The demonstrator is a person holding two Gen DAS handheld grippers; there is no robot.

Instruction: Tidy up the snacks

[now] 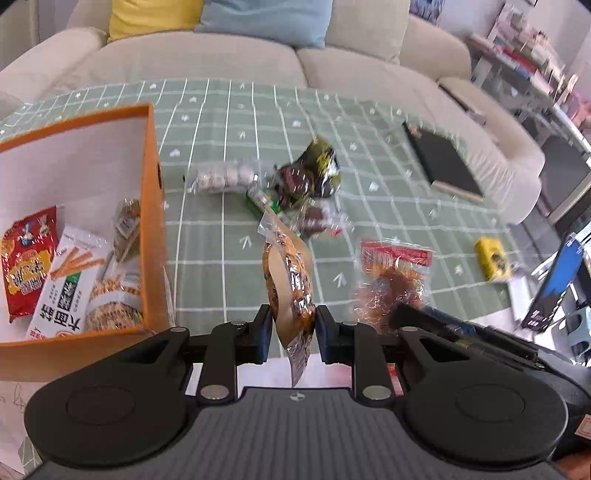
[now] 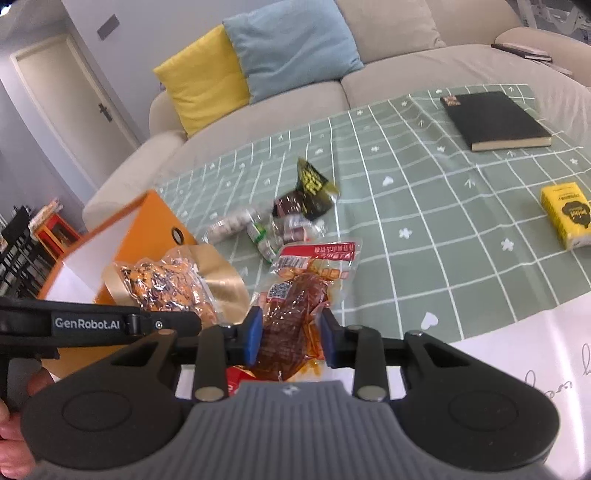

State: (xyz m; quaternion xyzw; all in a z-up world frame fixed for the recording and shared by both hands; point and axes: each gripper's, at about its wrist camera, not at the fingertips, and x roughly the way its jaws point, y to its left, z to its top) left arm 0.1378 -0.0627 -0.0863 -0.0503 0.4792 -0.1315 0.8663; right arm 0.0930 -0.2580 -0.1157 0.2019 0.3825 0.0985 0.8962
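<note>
Between the right hand-held gripper (image 2: 290,338) pads, a clamped glossy red-brown snack pouch (image 2: 295,306)

The tabletop (image 2: 461,236) wears a sage-green cloth with a white grid and small white flowers. At nine o'clock in the left wrist view, the box (image 1: 153,206) is orange outside and white inside, holding a red packet (image 1: 27,262) and a white packet (image 1: 64,284) printed with orange sticks. The book (image 2: 493,118) is black. The carton (image 2: 567,216) at three o'clock is yellow with black print. Two cushions lean on the beige sofa (image 2: 388,22): one yellow (image 2: 203,79), one pale blue (image 2: 291,44).
</note>
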